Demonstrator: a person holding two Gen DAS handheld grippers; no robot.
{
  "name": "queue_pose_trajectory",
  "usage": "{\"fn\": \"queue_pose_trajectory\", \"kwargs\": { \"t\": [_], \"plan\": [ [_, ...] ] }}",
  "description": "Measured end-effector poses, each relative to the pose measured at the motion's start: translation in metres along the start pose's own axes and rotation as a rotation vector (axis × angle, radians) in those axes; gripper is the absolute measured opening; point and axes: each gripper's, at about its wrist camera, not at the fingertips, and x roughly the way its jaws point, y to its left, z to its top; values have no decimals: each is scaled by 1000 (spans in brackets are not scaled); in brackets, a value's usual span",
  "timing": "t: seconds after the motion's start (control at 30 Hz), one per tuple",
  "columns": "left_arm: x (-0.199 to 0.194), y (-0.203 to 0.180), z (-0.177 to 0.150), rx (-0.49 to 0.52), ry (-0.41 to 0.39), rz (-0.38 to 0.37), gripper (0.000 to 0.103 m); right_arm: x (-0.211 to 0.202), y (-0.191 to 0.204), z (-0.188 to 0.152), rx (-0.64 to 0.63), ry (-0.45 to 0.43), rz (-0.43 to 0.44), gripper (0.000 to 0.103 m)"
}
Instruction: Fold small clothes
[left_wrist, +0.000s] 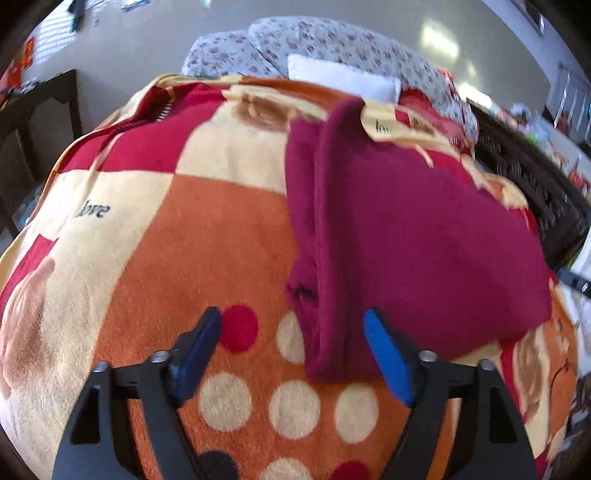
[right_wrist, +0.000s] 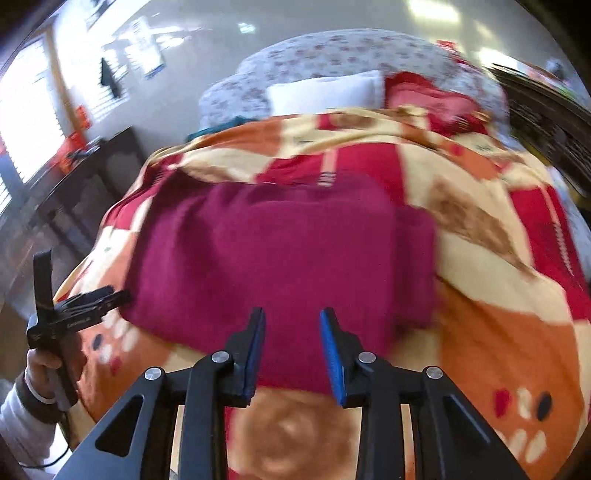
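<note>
A dark magenta garment (left_wrist: 406, 229) lies folded on a patterned orange, cream and red blanket (left_wrist: 155, 258). In the left wrist view my left gripper (left_wrist: 291, 325) is open and empty, its blue pads (left_wrist: 384, 354) either side of the garment's near left folded edge, just above it. In the right wrist view the garment (right_wrist: 280, 254) is a flat rectangle. My right gripper (right_wrist: 293, 321) is open and empty over its near edge. The left gripper (right_wrist: 92, 302) shows at the left, held in a hand beside the garment's left corner.
The blanket (right_wrist: 498, 325) covers a bed. Floral pillows (left_wrist: 295, 44) and a white pillow (right_wrist: 325, 92) lie at the head. A dark wooden table (right_wrist: 85, 177) stands at the left. A dark woven headboard or frame (left_wrist: 524, 177) runs along the right side.
</note>
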Motion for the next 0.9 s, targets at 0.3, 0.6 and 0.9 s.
{"fn": "queue_pose_trajectory", "kwargs": {
  "t": [0.3, 0.6, 0.9],
  "plan": [
    [28, 13, 31, -87, -10, -24, 86, 94, 109, 82, -118, -24, 153, 33],
    [54, 30, 49, -161, -21, -97, 92, 197, 144, 147, -53, 53, 160, 33],
    [69, 29, 54, -182, -42, -127, 103, 215, 125, 143, 15, 95, 200, 34]
  ]
}}
